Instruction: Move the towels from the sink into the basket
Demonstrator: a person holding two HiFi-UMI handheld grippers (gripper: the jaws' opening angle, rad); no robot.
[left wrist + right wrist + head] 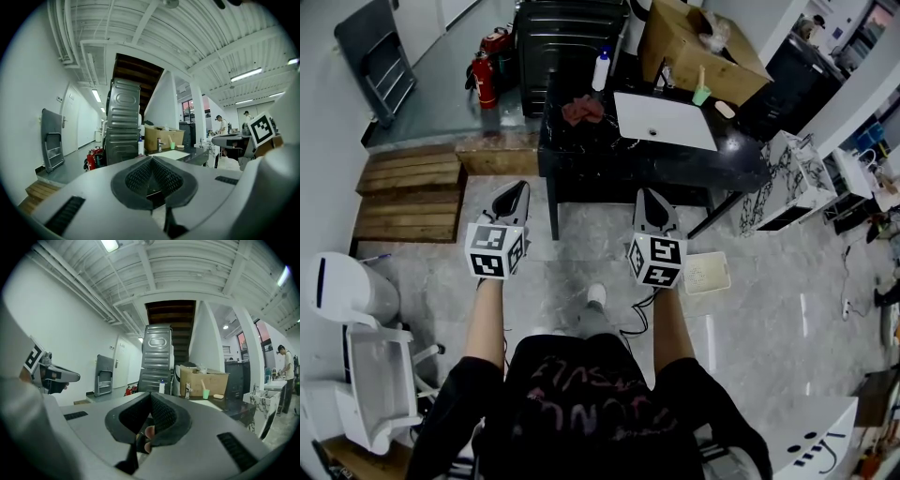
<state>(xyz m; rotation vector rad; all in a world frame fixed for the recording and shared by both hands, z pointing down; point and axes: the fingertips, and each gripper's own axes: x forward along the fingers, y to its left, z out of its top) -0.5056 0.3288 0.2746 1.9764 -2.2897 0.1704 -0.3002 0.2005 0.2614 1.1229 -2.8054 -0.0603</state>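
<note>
Standing well back from the worktop (pixel 581 164), with the left gripper (pixel 517 187) and right gripper (pixel 645 195) held side by side over the floor, both pointing ahead at it. Pads pressed together on each, pinching nothing, as seen along the left gripper (pixel 151 161) and along the right gripper (pixel 150 399). Far ahead and between the two grippers, a red-brown towel (pixel 583 110) in a crumpled heap on the dark top, slightly wider across than deep, pointing no clear way. Just right of the towel and outside it, a white sink (pixel 675 127), straight ahead of the right gripper, long axis running across. Down on the floor just right of the right gripper, a pale basket (pixel 708 272); contents not possible to tell. Beyond the sink, an open box (pixel 698 52) with something pale and crumpled inside, and a green cup (pixel 701 95) holding an upright stick. Ahead of the left gripper past the towel, a white bottle (pixel 601 70).
</note>
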